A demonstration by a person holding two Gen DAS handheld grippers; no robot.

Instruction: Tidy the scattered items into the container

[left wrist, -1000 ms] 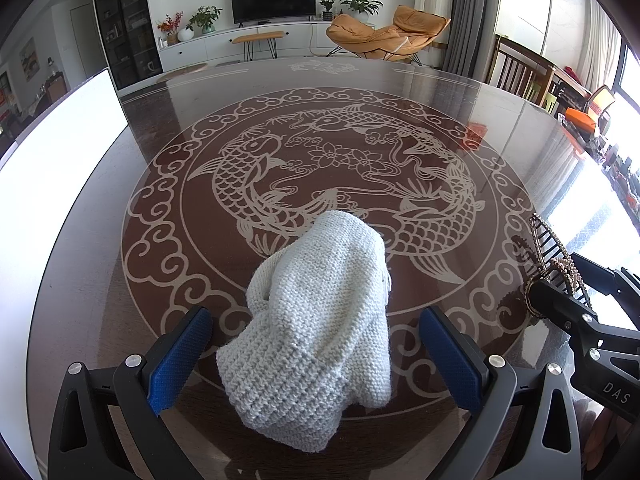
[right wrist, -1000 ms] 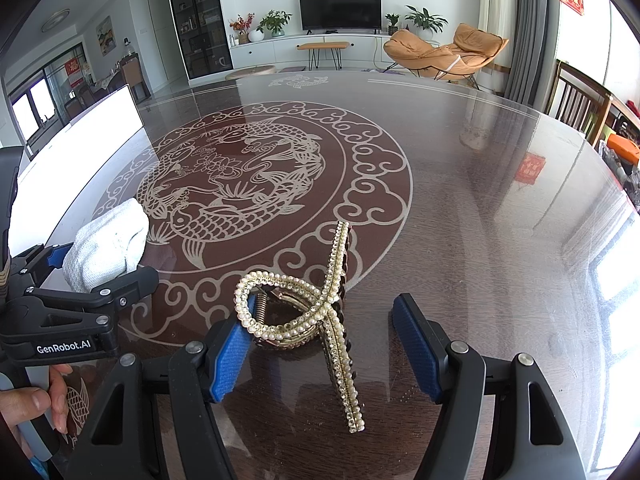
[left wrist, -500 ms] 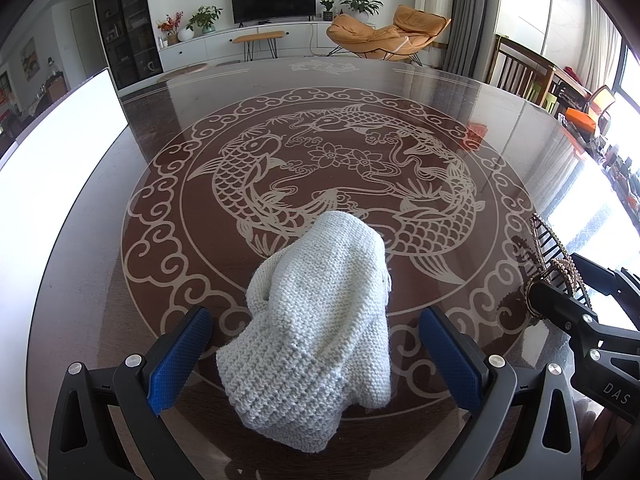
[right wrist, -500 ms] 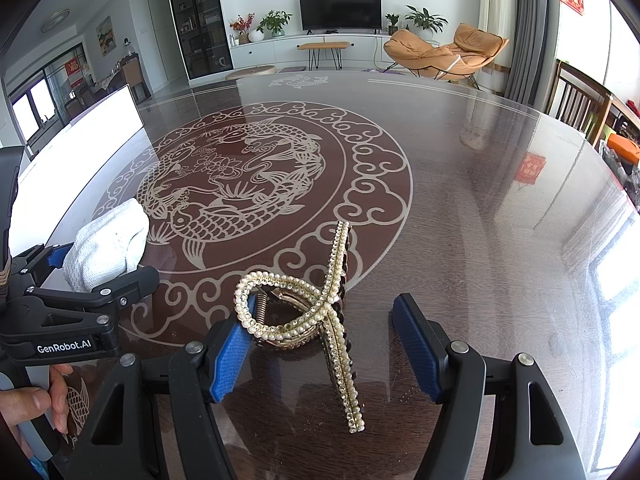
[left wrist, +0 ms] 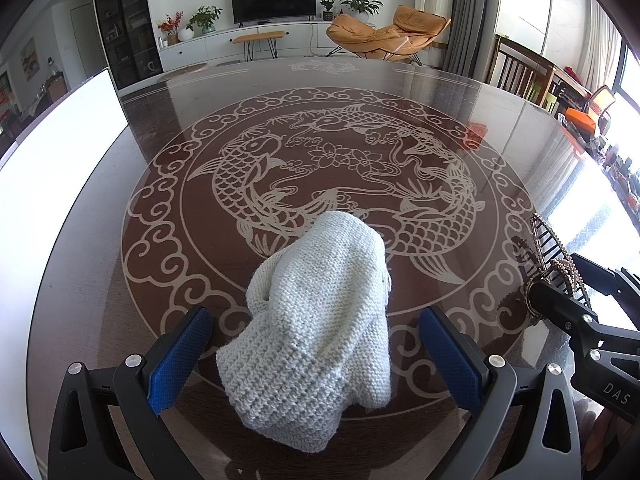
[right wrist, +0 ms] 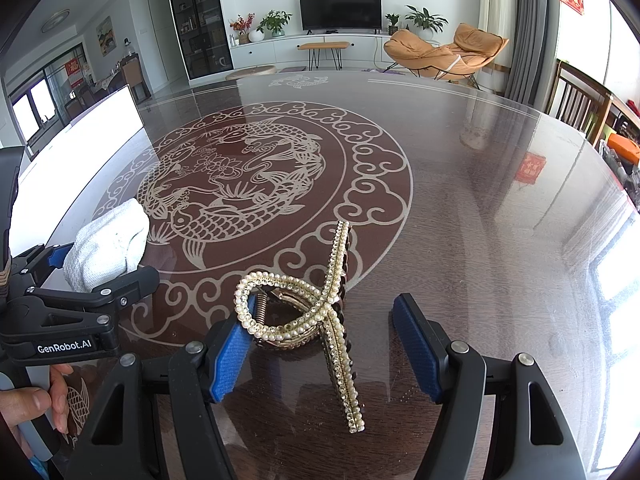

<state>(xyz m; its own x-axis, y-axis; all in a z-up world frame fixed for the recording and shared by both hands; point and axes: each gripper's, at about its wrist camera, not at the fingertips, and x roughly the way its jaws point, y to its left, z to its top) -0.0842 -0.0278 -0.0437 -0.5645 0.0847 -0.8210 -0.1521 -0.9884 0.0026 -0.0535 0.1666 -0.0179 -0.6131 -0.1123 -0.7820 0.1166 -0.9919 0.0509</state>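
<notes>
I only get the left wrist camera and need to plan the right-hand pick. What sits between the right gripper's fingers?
Observer: A pearl-studded hair claw lies on the table between the open fingers of the right gripper.
Operator: How is it lying?
Observer: Its long beaded bar runs lengthwise between the fingers. Its loop and spring sit close to the left pad, and the right pad stands clear.
Operator: Anything else near it?
Observer: A hand shows at the lower left edge, wrapped round a handle.
</notes>
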